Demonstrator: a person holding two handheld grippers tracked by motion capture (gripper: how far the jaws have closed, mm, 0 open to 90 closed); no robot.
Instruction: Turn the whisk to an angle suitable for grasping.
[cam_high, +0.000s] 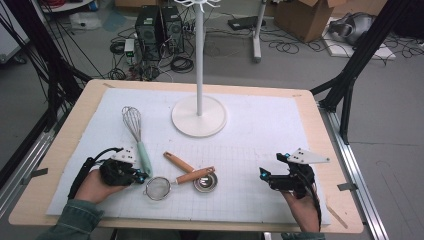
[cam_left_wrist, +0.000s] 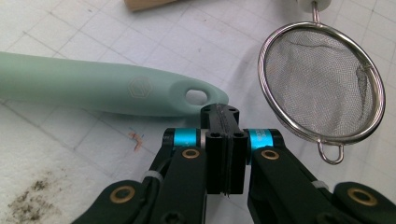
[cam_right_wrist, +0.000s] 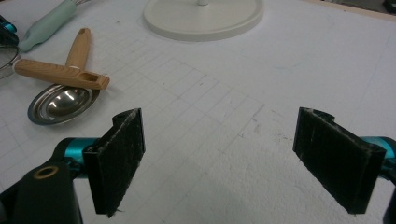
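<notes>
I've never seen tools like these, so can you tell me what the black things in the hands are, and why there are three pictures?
A person holds two pinching tools. One camera looks down from above; one rides on each tool. The left gripper is shut on nothing, by the mint handle of the whisk. The right gripper is open over bare white mat. Also there: a small mesh strainer, a metal measuring spoon with a wooden handle, and a white stand.
</notes>
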